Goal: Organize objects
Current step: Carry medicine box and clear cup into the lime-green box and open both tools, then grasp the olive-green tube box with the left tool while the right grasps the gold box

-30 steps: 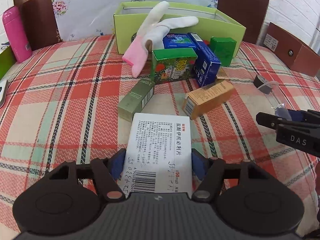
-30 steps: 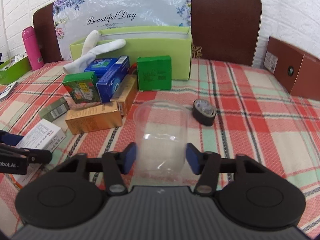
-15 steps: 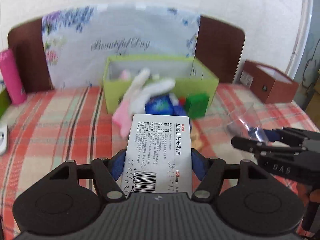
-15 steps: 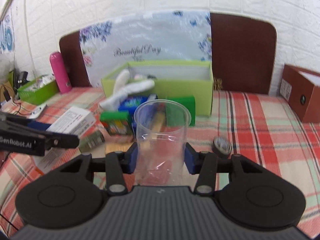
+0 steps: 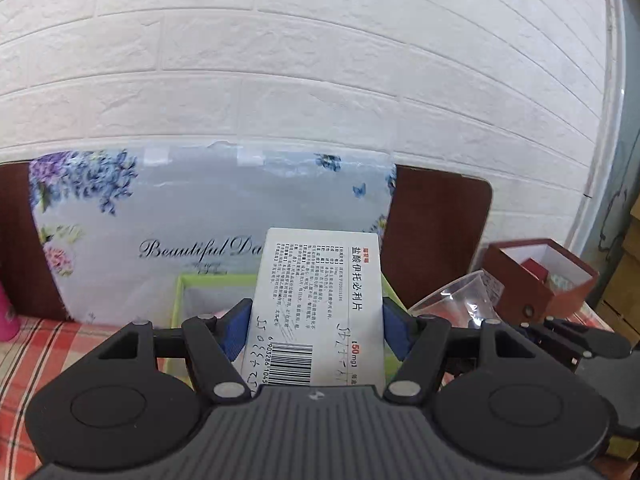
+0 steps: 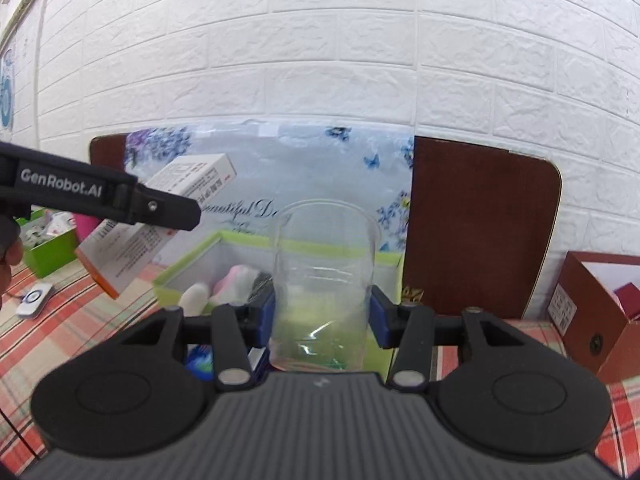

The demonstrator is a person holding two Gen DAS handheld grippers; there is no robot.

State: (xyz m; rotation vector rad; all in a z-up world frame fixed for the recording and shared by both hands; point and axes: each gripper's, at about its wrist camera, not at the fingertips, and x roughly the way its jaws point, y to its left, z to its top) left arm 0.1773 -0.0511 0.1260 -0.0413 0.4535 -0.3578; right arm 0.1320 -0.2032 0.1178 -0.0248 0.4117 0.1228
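Note:
My left gripper (image 5: 316, 330) is shut on a white medicine box (image 5: 320, 304) with a barcode and holds it in the air in front of the open light-green box (image 5: 212, 280). The medicine box (image 6: 160, 224) and the left gripper (image 6: 168, 206) also show at the left of the right wrist view. My right gripper (image 6: 322, 318) is shut on a clear plastic cup (image 6: 324, 280), held upright above the near edge of the green box (image 6: 240, 244). A white and pink glove (image 6: 224, 284) lies in that box. The cup (image 5: 460, 296) shows at the right of the left wrist view.
A floral "Beautiful Day" board (image 5: 160, 216) and a brown board (image 6: 480, 224) stand behind the green box. An open brown box (image 5: 544, 276) sits at the right. A pink bottle (image 5: 6, 316) and a small green bin (image 6: 48, 248) are at the left. A plaid cloth (image 6: 80, 320) covers the table.
Both grippers have risen from the table and moved toward the green box, each still holding its object. The loose boxes on the cloth have dropped out of view.

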